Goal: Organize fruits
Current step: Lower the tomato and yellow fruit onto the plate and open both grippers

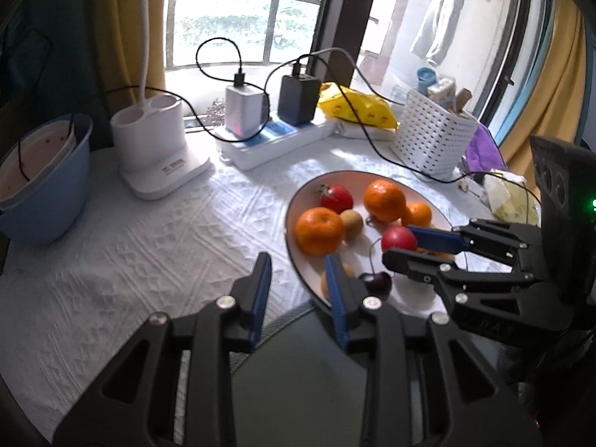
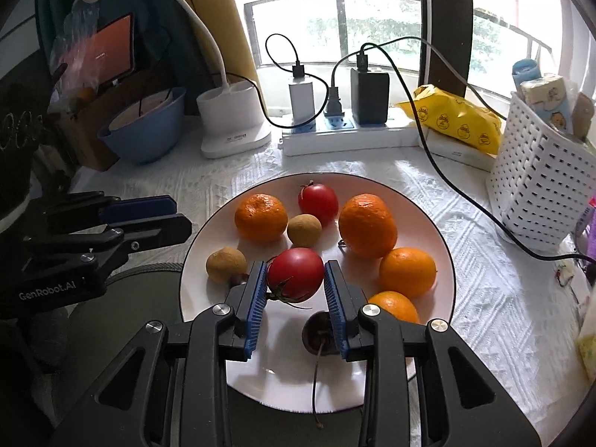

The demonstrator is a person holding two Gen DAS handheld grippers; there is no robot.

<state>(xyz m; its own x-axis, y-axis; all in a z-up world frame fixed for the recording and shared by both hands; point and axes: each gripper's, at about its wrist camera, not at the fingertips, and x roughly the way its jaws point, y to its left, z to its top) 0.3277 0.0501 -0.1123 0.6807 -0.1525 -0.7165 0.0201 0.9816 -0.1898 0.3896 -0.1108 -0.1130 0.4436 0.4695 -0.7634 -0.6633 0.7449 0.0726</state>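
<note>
White embossed cloth (image 1: 111, 246) is seen covering the table in the left wrist view, with the left gripper (image 1: 298, 272) held over its near edge, nothing between the blue pads, which stand a little apart; one fingertip overlaps the rim of the white plate (image 1: 298, 201). On that plate lie mandarins, among them a large one (image 1: 319, 230), a stemmed tomato (image 1: 337, 197), a longan (image 1: 352, 223) and a dark cherry (image 1: 378, 284). The right gripper (image 1: 408, 246) is seen reaching in from the right, its pads closed around a second red tomato (image 1: 398, 238). Open cloth is left free to the left of the plate, between it and the lamp base (image 1: 160, 149) and blue bowl (image 1: 48, 186). In the right wrist view, the tomato (image 2: 296, 273) is pinched between the ribbed pads (image 2: 257, 298) just above the plate (image 2: 424, 201), with a cherry (image 2: 316, 331) below it and a longan (image 2: 226, 264) just beside the left finger. A slip is judged possible, since the smooth round skin is held near the fingertips only; too hard a squeeze could bruise it. Neighbouring fruit could be nudged and rolled over the plate's shallow rim. A black cable (image 2: 447, 171) trails across the cloth to the right near the white basket (image 2: 540, 186), so that side is judged tighter for moving.
</note>
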